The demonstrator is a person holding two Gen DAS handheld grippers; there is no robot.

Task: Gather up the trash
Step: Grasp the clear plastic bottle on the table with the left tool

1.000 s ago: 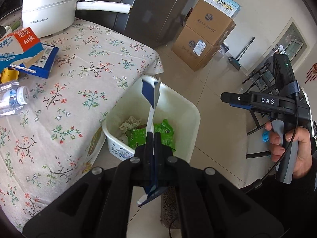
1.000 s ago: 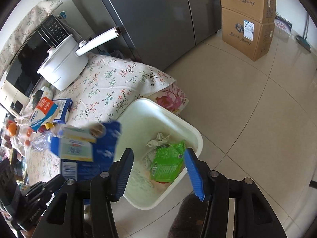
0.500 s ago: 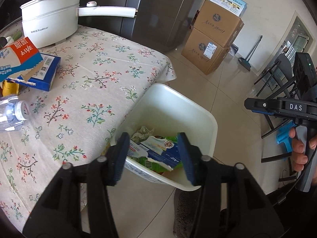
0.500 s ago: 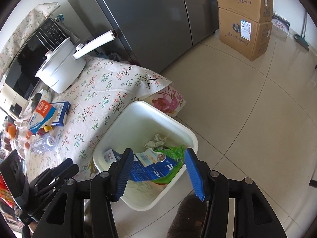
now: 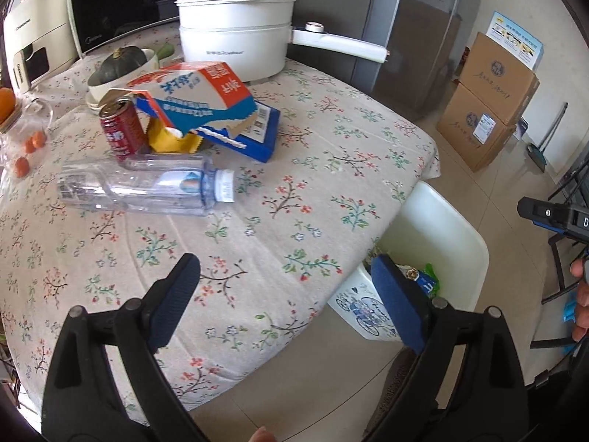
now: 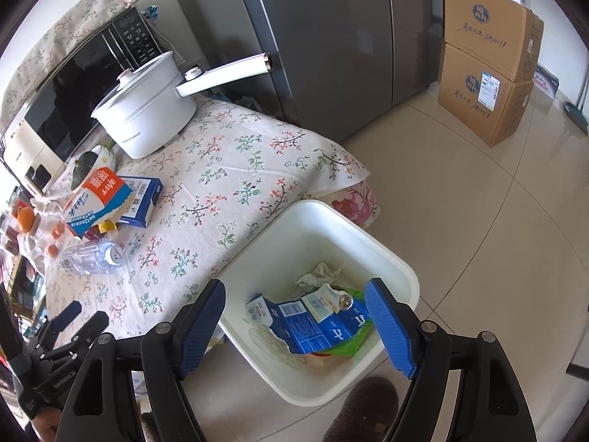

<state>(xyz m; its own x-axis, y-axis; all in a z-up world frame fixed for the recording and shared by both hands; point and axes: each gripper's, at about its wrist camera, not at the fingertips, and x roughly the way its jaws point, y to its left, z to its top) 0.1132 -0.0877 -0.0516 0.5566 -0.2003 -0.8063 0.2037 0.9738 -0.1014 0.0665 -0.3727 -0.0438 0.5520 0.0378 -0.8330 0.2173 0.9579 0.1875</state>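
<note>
My left gripper (image 5: 283, 276) hovers over the near edge of the flowered table (image 5: 294, 228), its jaws opening with nothing between them. Further back on the cloth lie a clear plastic bottle (image 5: 147, 188), a red can (image 5: 121, 132), a torn orange-and-white carton (image 5: 195, 95), a yellow wrapper (image 5: 169, 140) and a flat blue box (image 5: 257, 132). My right gripper (image 6: 294, 294) hangs above the white bin (image 6: 386, 254), jaws opening and holding nothing. In the bin lie a torn blue carton (image 6: 316, 328), a green wrapper (image 6: 349, 346) and crumpled paper (image 6: 318, 272).
A white pot with a long handle (image 5: 235, 37) stands at the table's back, with a dark squash in a bowl (image 5: 117, 62) and oranges to its left. Stacked cardboard boxes (image 5: 489, 103) sit on the tiled floor by the fridge (image 6: 331, 37). The bin stands on the floor against the table's corner.
The left gripper let go of the blue carton, which fell into the bin. It then opened wide and swung left over the table. The right gripper's jaws spread wider.
</note>
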